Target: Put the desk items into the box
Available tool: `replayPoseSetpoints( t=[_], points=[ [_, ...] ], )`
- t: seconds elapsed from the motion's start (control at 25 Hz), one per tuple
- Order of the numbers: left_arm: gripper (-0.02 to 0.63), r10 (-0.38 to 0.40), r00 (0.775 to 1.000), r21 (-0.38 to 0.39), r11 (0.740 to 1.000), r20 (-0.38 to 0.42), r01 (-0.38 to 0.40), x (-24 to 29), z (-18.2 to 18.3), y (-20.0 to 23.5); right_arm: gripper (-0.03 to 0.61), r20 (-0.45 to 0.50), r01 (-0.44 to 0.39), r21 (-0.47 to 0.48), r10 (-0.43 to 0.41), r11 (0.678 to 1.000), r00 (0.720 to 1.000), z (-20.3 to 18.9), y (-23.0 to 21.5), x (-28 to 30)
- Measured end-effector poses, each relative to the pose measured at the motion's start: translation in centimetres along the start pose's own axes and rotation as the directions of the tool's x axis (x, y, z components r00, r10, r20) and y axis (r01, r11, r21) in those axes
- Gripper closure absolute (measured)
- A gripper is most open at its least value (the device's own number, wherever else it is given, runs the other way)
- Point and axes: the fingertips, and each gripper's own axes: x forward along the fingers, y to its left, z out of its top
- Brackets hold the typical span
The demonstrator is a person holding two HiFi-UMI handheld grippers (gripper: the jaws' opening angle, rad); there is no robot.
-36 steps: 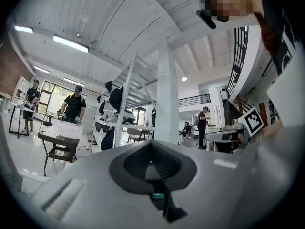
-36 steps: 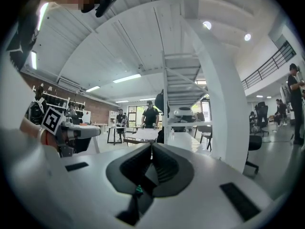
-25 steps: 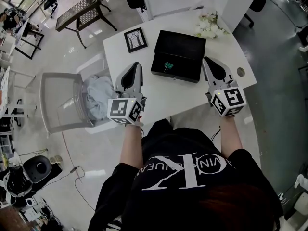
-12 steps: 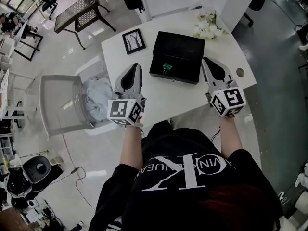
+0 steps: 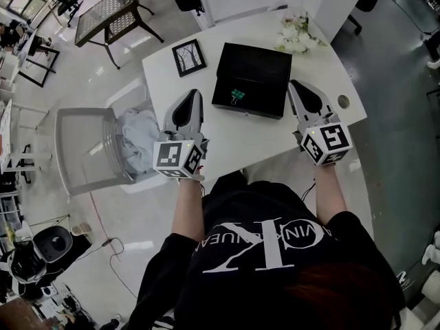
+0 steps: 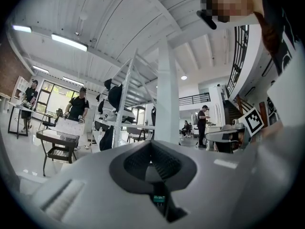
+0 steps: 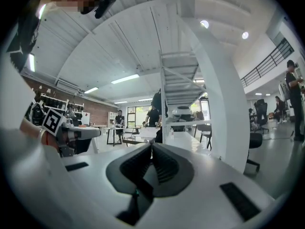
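Observation:
A black box stands in the middle of the white table. A small green binder clip shows at the box's near edge; I cannot tell whether it lies on a lid or inside. My left gripper rests on the table left of the box, shut and holding nothing. My right gripper rests right of the box, also shut and empty. In the left gripper view and the right gripper view the ribbed pads meet, with only the room beyond.
A framed picture lies at the table's far left. White flowers sit at the far right. A cable hole is near the right edge. A clear chair with pale cloth stands left of the table.
The head view has drifted slightly, so the table sits a little higher and further left in the picture. Both grippers stay where they were, shut.

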Motion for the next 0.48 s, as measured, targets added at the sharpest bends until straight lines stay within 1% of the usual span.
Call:
replayPoseSetpoints(
  t=[0.48],
  points=[
    [0.603,-0.013,1.000,-0.006,1.000,-0.014,0.013,1.02,-0.55,0.10,0.560,-0.011,-0.004,0.008,0.004,1.000,1.000,-0.45,-0.49,0.67]
  ],
)
